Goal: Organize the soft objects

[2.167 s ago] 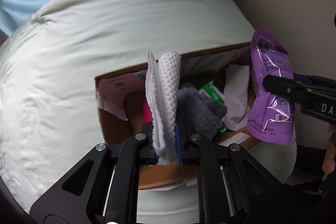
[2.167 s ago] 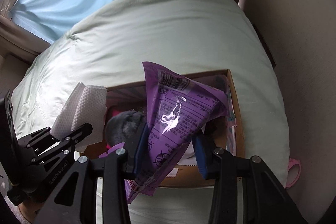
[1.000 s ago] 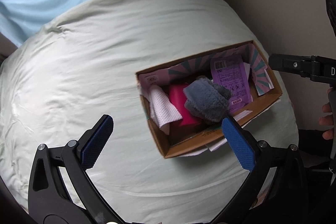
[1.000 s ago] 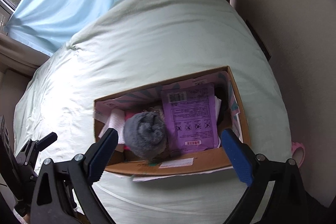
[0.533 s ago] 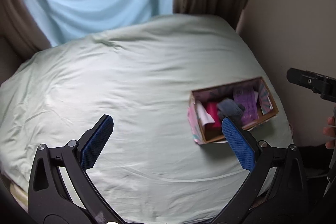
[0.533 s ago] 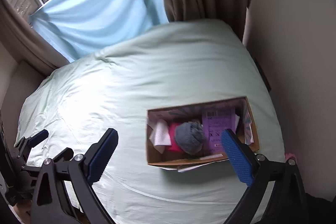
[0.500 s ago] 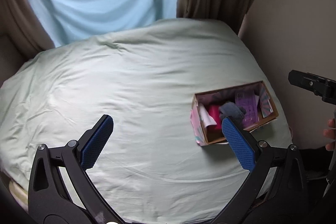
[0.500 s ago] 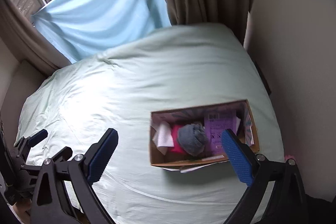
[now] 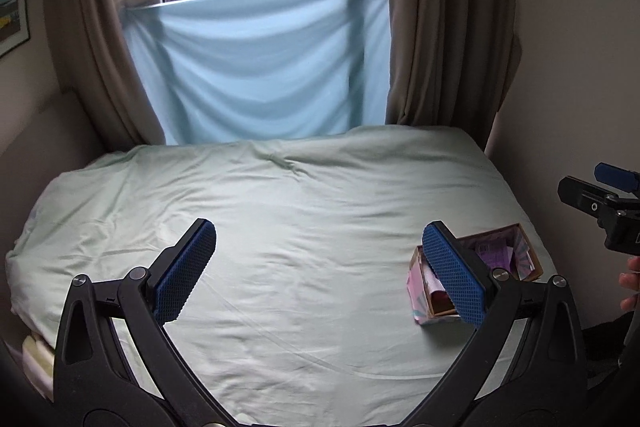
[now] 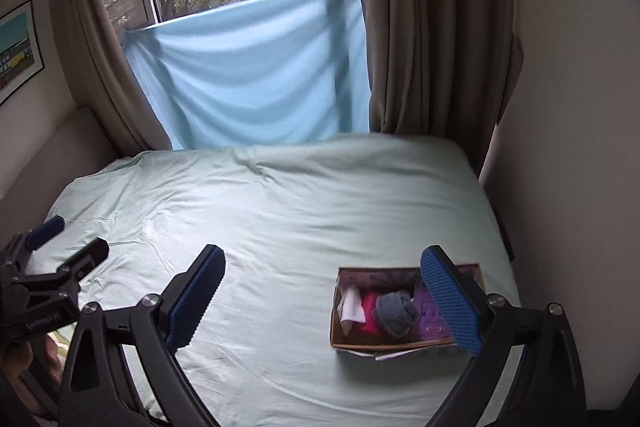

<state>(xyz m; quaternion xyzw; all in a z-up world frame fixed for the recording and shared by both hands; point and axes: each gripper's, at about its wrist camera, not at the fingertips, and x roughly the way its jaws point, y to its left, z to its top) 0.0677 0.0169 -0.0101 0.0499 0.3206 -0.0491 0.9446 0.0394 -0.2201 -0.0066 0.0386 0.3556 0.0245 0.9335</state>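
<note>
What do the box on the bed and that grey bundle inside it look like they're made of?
The box looks like plain brown cardboard, with a matte raw edge and a printed lining. The grey bundle looks like fuzzy knit or fleece, with a soft, blurry nap. The exact fabric is unclear.

Right hand-held gripper: jaws spread wide, empty, above bed. Cardboard box on bed, holding white cloth, pink item, grey fuzzy bundle, purple packet. Left hand-held gripper at left edge, jaws parted.
</note>
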